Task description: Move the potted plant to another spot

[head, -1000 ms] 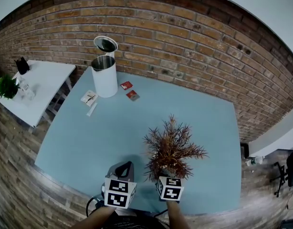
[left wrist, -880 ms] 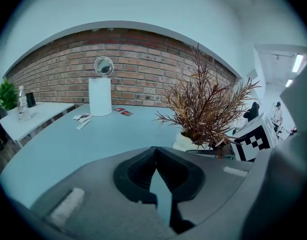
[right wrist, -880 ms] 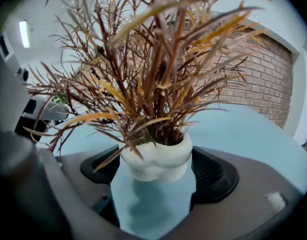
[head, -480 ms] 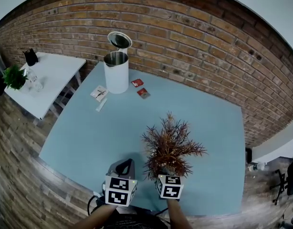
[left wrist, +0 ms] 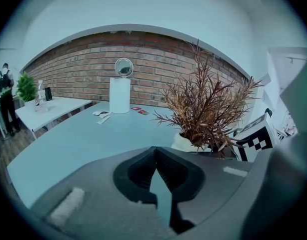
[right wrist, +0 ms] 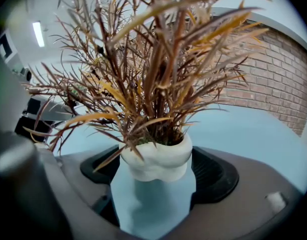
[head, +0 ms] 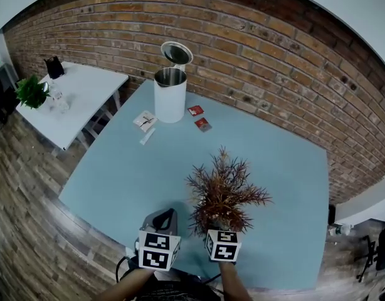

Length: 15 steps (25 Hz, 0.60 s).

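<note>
The potted plant (head: 224, 193), dry reddish-brown leaves in a small white pot (right wrist: 156, 161), stands near the front edge of the light-blue table (head: 280, 168). My right gripper (head: 219, 228) is shut on the pot, one dark pad against each side; the leaves hide its fingertips in the head view. Whether the pot's base touches the table cannot be told. My left gripper (head: 168, 216) hovers just left of the plant, jaws closed tip to tip with nothing between them. In the left gripper view the plant (left wrist: 206, 109) is to the right, beyond the left gripper (left wrist: 154, 151).
A white kettle (head: 170, 96) with its lid open stands at the table's far side, with two red packets (head: 199, 118) and white packets (head: 144, 120) beside it. A white side table (head: 86, 99) with a green plant (head: 31, 91) stands left. Brick wall behind. A person (left wrist: 4, 99) stands far left.
The head view has swung: kettle, packets and side table sit further right in the picture. Both grippers and the plant keep the same places in the view.
</note>
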Motion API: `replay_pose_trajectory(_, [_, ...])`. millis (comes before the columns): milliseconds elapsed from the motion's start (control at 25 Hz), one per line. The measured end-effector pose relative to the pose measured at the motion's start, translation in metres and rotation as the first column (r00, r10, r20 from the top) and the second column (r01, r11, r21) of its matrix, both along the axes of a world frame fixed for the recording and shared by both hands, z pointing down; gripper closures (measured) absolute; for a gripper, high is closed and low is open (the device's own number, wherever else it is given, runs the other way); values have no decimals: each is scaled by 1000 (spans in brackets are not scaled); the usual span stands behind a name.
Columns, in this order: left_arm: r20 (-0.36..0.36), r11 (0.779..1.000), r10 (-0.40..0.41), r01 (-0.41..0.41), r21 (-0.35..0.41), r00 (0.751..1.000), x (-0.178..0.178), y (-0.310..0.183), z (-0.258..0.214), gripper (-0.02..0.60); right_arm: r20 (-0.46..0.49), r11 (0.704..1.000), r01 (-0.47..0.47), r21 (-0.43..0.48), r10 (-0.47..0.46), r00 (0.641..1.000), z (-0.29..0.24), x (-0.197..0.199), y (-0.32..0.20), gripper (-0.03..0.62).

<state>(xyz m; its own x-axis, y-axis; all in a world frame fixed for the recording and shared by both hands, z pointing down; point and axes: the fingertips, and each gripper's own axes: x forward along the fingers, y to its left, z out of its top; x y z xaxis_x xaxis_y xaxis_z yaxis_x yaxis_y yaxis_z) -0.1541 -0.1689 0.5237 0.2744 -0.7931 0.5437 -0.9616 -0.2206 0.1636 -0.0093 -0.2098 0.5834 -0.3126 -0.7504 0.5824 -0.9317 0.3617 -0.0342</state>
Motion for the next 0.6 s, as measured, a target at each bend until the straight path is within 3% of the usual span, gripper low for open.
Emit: replay_pose_trajectory(600, [6, 992, -124, 124, 1, 992, -48, 13, 0, 581, 4, 992, 130, 1, -130, 992, 1, -59, -4, 151])
